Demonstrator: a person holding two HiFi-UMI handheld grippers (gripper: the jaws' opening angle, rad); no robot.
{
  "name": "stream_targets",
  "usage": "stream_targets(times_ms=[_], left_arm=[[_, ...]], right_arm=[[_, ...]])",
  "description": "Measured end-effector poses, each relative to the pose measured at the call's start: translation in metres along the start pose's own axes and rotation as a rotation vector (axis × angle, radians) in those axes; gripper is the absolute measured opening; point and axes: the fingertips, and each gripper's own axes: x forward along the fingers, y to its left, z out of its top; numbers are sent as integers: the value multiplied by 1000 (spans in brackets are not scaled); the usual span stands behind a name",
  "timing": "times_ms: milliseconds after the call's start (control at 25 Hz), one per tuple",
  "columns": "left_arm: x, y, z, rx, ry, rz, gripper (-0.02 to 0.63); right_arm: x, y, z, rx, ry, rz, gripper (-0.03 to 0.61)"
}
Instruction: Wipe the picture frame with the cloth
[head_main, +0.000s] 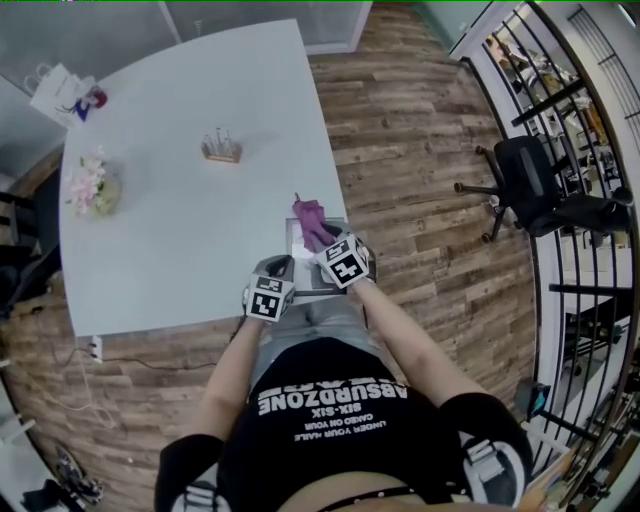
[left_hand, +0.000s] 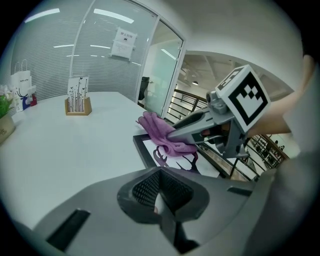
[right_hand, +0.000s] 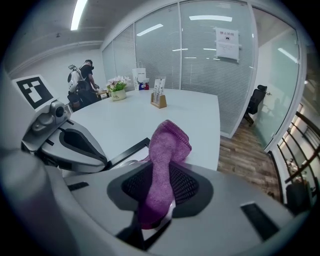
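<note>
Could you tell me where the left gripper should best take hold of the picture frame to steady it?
Probably the picture frame by its black left border, approached low from the left across the table. It lies flat, so only that thin rim offers a pinch, and the right gripper holds the cloth over its middle.

Bare desk (head_main: 180, 250) was left between the picture frame (left_hand: 150, 149), near right, and the card holder (head_main: 221, 148) and flowers (head_main: 90, 186), far left.
</note>
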Motion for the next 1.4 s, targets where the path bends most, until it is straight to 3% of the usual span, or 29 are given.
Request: stream_targets(times_ms=[400, 840, 1400], left_arm=[[0, 0, 0, 5, -3, 2, 14], [0, 1, 0, -17, -13, -8, 14], [0, 2, -2, -43, -28, -15, 14]], right_arm=[[-21, -26, -18, 81, -36, -56, 115], [-32, -28, -26, 37, -31, -117, 115], [-50, -11, -46, 64, -36, -84, 115]])
